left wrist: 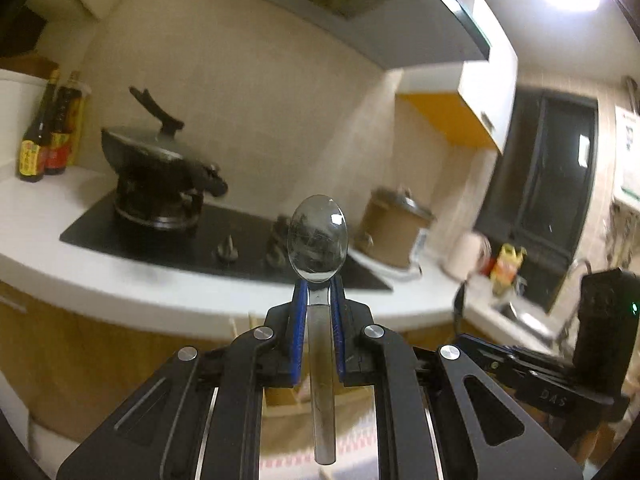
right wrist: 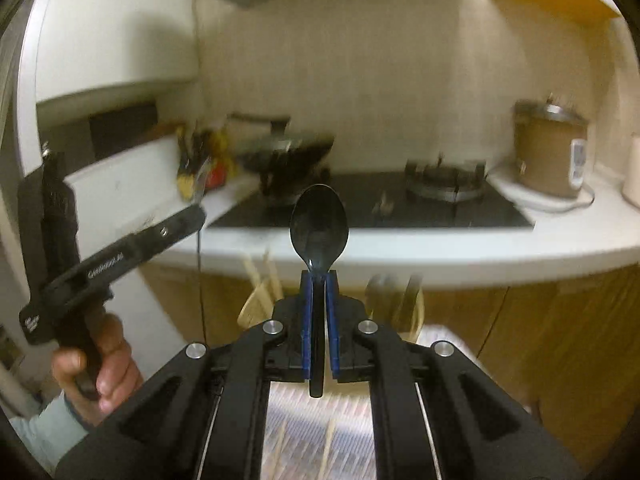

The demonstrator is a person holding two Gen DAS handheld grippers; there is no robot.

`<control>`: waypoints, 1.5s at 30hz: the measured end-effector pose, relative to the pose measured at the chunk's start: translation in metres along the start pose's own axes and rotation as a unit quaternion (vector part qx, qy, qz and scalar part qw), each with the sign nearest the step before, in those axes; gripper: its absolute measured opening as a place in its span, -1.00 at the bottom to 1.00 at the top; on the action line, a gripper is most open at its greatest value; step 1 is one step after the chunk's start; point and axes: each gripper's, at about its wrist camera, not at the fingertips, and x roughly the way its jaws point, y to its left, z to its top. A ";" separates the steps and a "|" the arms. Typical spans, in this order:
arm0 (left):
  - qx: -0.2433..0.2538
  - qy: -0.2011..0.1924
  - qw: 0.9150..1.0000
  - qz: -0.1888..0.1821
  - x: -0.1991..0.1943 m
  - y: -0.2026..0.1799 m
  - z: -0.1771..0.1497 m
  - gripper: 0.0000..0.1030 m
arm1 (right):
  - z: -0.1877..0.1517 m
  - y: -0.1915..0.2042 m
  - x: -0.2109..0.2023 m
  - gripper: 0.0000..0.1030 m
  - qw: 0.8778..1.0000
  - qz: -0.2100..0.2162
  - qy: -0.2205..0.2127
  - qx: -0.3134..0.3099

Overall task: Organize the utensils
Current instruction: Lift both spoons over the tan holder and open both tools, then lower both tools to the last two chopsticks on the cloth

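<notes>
Above a curved white kitchen counter [left wrist: 168, 300] with black hob [right wrist: 400, 208], wok [left wrist: 160, 160] and brown cooker [right wrist: 550, 156], left gripper [left wrist: 319, 292] pinches a clear spoon [left wrist: 318, 240], right gripper [right wrist: 319, 280] pinches a black spoon [right wrist: 319, 224].

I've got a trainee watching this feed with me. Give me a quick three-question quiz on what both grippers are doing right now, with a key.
1. True or false: the left gripper is shut on a clear spoon.
2. Multiple choice: what does the right gripper hold? A) chopsticks B) a black spoon C) nothing
3. Fill in: behind both spoons, the lidded dark pan sits on the black ____.

Key
1. True: the blue pads clamp its handle, bowl pointing forward.
2. B, gripped by the handle between the pads.
3. Stove, set into the white counter.
</notes>
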 end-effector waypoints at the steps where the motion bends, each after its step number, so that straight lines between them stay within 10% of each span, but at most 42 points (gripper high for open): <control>1: 0.001 -0.017 1.000 0.010 0.002 -0.002 0.001 -0.81 | 0.003 -0.005 0.005 -0.90 1.000 -0.002 -0.013 0.002; 23: 0.028 -0.074 0.990 0.120 0.059 0.016 -0.026 -0.80 | -0.022 -0.054 0.087 -0.90 0.997 -0.074 -0.028 0.007; 45: -0.006 0.009 0.998 0.054 0.005 0.036 -0.030 -0.44 | -0.039 -0.059 0.036 -0.81 0.999 -0.032 0.021 0.029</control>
